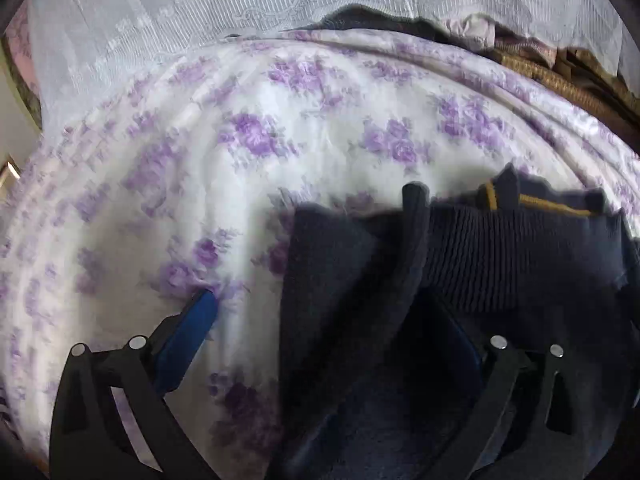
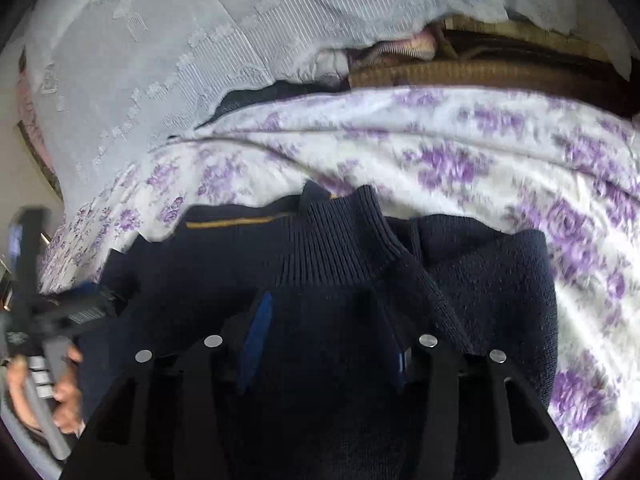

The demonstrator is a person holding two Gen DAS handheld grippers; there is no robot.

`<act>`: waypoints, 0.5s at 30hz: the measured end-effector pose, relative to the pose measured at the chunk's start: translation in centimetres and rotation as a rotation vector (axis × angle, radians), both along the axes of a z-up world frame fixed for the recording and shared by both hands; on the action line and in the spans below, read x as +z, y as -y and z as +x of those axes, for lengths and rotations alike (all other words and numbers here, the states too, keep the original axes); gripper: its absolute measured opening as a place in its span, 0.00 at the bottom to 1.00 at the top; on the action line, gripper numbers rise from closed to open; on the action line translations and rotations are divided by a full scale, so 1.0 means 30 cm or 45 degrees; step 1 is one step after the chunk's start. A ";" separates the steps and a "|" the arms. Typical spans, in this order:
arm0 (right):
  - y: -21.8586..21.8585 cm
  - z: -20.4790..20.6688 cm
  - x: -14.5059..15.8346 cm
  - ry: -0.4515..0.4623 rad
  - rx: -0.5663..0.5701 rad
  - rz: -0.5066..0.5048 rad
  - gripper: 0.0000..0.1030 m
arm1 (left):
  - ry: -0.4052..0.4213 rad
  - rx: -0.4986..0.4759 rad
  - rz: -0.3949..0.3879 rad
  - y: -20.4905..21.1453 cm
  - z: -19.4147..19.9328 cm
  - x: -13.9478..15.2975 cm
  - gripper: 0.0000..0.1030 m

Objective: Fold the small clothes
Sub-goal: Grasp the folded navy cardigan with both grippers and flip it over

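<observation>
The sweater (image 2: 320, 248) was dark, matt ribbed knit; the floral sheet (image 1: 280, 128) smooth printed cloth; the lace cover (image 2: 160, 40) sheer and textured; gripper fingers (image 1: 188, 328) matt blue-padded black plastic

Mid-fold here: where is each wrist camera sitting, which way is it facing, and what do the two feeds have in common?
Left wrist: on the left gripper, looking along its spread blue fingers over the navy sweater and floral sheet.
Right wrist: on the right gripper, facing the sweater's ribbed collar; at its left edge, the person's hand on the other gripper's handle.
Shared: sweater, floral sheet, white lace cloth behind.
</observation>
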State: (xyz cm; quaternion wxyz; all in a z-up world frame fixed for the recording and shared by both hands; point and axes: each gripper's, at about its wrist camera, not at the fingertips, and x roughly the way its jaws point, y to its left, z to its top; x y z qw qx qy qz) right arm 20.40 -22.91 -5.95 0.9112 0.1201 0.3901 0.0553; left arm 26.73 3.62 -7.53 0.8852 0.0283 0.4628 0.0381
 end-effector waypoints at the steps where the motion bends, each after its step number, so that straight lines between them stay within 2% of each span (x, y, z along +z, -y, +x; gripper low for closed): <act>1: 0.005 -0.024 0.025 0.031 -0.031 -0.010 0.49 | 0.007 0.020 -0.006 -0.006 -0.015 0.026 0.95; 2: 0.006 -0.055 0.043 0.075 -0.045 -0.020 0.49 | 0.019 0.018 -0.012 -0.008 -0.031 0.048 0.95; 4: -0.009 -0.109 0.068 0.112 -0.025 -0.042 0.49 | 0.094 -0.014 -0.089 -0.014 -0.105 0.105 0.95; 7: -0.048 -0.195 0.094 0.140 0.025 -0.059 0.50 | 0.083 -0.110 -0.113 0.030 -0.193 0.117 0.95; 8: -0.059 -0.209 0.095 0.137 0.038 -0.068 0.50 | 0.073 -0.152 -0.076 0.061 -0.226 0.106 0.95; 11: -0.080 -0.257 0.094 0.121 0.051 -0.104 0.50 | 0.076 -0.182 0.070 0.124 -0.300 0.063 0.95; 12: -0.084 -0.270 0.087 0.109 0.054 -0.116 0.50 | 0.079 -0.185 0.091 0.132 -0.320 0.052 0.96; 15: -0.104 -0.275 0.033 0.033 0.075 -0.148 0.64 | 0.114 -0.175 0.133 0.134 -0.368 0.028 0.96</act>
